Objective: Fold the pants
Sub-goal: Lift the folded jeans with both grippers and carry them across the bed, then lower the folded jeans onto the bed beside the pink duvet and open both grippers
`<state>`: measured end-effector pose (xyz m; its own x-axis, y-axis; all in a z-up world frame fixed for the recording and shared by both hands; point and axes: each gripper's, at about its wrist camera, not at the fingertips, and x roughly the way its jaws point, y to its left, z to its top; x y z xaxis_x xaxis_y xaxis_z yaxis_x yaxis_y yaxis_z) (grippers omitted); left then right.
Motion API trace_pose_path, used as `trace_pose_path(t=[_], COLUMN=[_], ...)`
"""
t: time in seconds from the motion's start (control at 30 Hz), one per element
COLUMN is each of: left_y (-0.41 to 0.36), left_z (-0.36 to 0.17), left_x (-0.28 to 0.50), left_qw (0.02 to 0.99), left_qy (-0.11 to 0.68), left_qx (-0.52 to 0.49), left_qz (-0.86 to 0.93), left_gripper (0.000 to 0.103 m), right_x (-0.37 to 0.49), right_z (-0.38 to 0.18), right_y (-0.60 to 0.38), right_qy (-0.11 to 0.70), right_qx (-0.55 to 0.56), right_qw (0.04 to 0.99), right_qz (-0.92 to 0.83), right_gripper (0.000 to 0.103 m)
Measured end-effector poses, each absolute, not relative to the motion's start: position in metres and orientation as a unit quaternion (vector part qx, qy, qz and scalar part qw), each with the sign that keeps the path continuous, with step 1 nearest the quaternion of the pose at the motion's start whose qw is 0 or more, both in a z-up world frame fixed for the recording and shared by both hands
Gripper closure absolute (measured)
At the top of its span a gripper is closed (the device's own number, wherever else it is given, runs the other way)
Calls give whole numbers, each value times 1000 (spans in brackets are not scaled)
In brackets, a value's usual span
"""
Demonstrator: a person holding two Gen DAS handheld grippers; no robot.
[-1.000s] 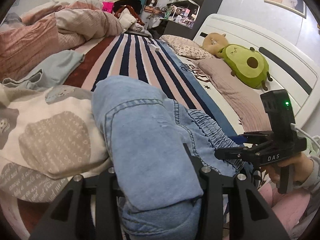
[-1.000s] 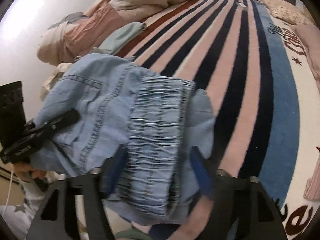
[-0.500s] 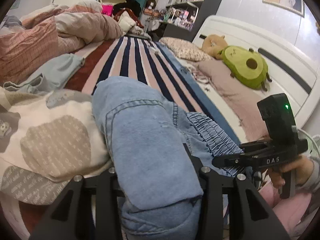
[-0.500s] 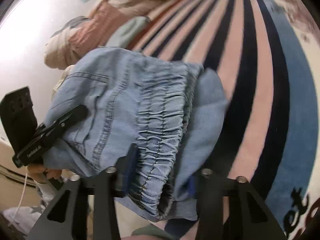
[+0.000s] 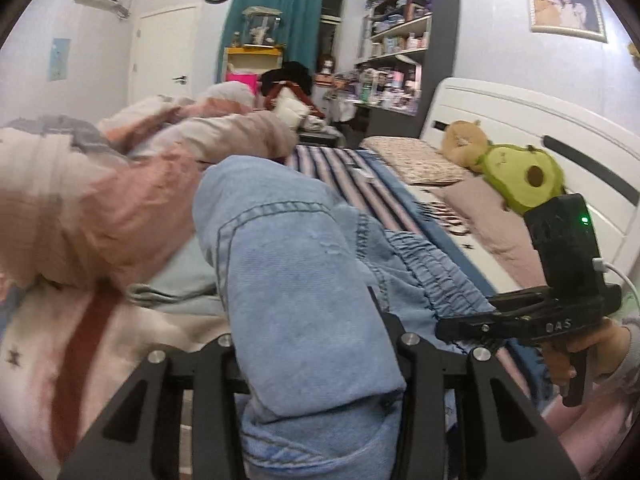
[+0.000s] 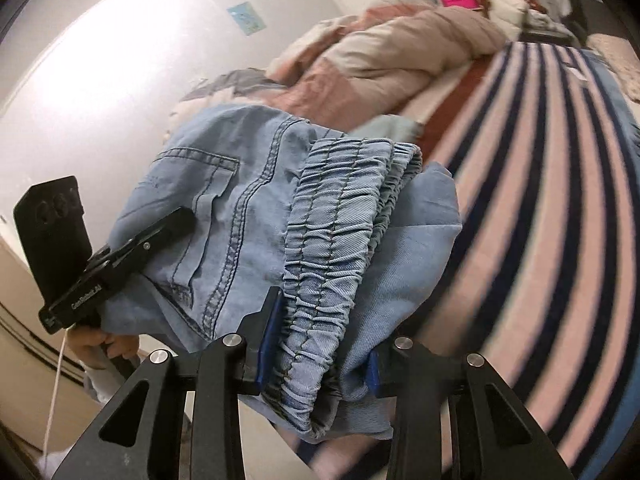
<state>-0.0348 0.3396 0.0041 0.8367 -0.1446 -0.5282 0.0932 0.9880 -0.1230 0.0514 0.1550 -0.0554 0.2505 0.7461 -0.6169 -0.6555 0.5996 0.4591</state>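
Now mid-carry: folded pants [image 6: 280, 216] held above bed's [image 6: 560, 208] near edge. Left gripper [image 5: 312, 344] pinching denim bundle; right gripper [image 6: 320, 344], fingers just closed, clamping elastic waistband. Next: lower flat, keep layers aligned.

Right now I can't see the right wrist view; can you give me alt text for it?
The right gripper is clamped on the gathered waistband of light blue jeans, while the left gripper, at the left, pinches the same jeans near a pocket. Behind them lie a striped blanket and a rumpled pink comforter.
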Motion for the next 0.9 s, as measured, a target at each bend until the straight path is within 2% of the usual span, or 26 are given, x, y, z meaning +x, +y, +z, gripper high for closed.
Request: trace_pose_path(t=[0.13,0.37,0.57,0.7,0.9], left_y=[371,408,420,425,423], left_z=[-3,-59,-70,-79,-80], left_x=[-29,-6,-1,5,6], left_qw=[955,933,931,927,926], left_qy=[290,354,354,365,365], left_qx=[-51,-70,-83,-85,-80], left_qz=[-26,9,21,27,44], left_gripper=[66,66,66,58,48], right_x=[60,84,94,85,86], right_z=[-62,-105,-109,-108,-112], right_y=[202,248,262,247,244], right_qy=[419,463,453,455,463], right_qx=[52,38,31,21,30], right_qw=[778,752,753,752,749], right_qz=[466,468,476,476,473], right_gripper=[74,74,73,73,65])
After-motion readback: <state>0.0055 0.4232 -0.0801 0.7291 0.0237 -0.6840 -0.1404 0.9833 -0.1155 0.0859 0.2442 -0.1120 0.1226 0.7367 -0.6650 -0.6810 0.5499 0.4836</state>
